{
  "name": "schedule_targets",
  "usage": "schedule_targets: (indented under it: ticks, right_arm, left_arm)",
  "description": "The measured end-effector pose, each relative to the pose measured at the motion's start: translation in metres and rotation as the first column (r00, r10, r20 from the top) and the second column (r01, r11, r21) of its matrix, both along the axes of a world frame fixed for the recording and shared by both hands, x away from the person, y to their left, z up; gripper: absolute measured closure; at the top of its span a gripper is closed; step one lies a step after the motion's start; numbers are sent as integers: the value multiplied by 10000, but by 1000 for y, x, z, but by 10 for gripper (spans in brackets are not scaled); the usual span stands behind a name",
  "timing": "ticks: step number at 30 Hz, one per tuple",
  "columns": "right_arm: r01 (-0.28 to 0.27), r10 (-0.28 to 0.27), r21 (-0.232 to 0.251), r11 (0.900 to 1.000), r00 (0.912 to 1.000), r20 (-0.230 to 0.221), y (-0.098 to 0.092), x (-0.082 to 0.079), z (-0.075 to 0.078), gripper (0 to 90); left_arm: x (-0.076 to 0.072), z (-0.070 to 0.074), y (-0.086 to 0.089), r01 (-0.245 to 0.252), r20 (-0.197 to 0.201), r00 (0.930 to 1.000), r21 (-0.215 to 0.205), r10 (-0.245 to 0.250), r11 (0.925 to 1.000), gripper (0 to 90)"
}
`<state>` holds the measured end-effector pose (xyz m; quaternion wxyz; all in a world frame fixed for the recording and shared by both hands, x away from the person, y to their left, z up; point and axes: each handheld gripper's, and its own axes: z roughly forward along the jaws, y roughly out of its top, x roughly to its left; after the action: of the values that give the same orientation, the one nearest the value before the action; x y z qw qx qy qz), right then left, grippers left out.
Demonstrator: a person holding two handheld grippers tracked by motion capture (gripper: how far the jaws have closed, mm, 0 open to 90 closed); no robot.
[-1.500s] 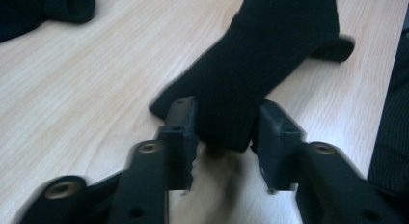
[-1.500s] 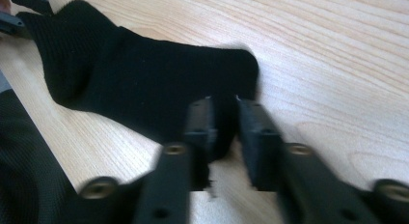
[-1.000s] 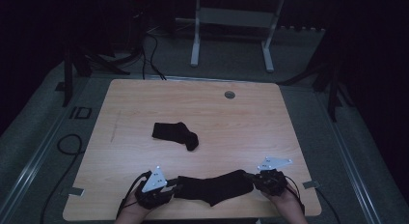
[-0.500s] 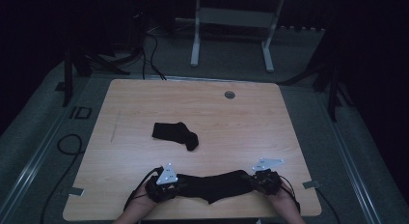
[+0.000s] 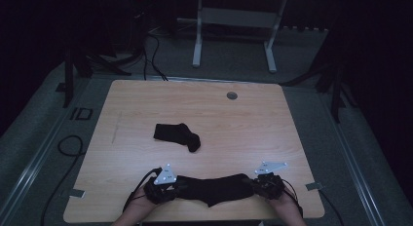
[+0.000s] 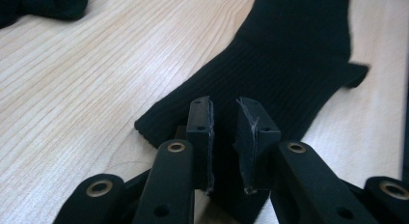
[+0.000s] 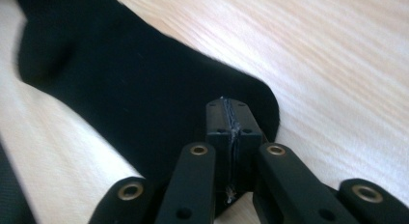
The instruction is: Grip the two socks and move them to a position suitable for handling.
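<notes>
A long black sock [image 5: 214,187] lies stretched along the table's front edge between my two grippers. My left gripper [image 5: 173,184] grips its ribbed cuff end. In the left gripper view the pads [image 6: 200,132] stand a little apart, with the bunched cuff of the sock [image 6: 289,55] between them. My right gripper [image 5: 255,184] pinches the toe end. In the right gripper view the right gripper [image 7: 226,105] has its pads pressed together on the sock [image 7: 120,74]; its jaws have just eased open slightly. A second, folded black sock [image 5: 178,136] lies mid-table.
The wooden table [image 5: 272,128] has a round grommet [image 5: 232,95] near its far edge. The folded sock [image 6: 43,4] lies ahead of the left gripper. A white stand frame [image 5: 234,36] and floor cables [image 5: 68,148] lie beyond the table.
The stretched sock has flattened from a slight hump in its middle. The left gripper has edged a little to the right. The folded sock has not moved.
</notes>
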<state>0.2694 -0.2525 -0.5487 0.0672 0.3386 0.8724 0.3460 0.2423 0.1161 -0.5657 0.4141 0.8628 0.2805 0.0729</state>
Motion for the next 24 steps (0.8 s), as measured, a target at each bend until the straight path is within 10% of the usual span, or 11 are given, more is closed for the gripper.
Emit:
schedule_targets:
  ticks: [13, 24]
  right_arm:
    - [-406, 350, 416, 9983, 9911, 1282, 34, 44, 47, 748]
    - [-959, 935, 363, 9947, 9937, 614, 115, 113, 43, 562]
  left_arm:
    - [5, 14, 19, -749, 392, 9962, -671, 777, 9949, 683]
    - [2, 12, 21, -733, 498, 9958, -801, 774, 9941, 646]
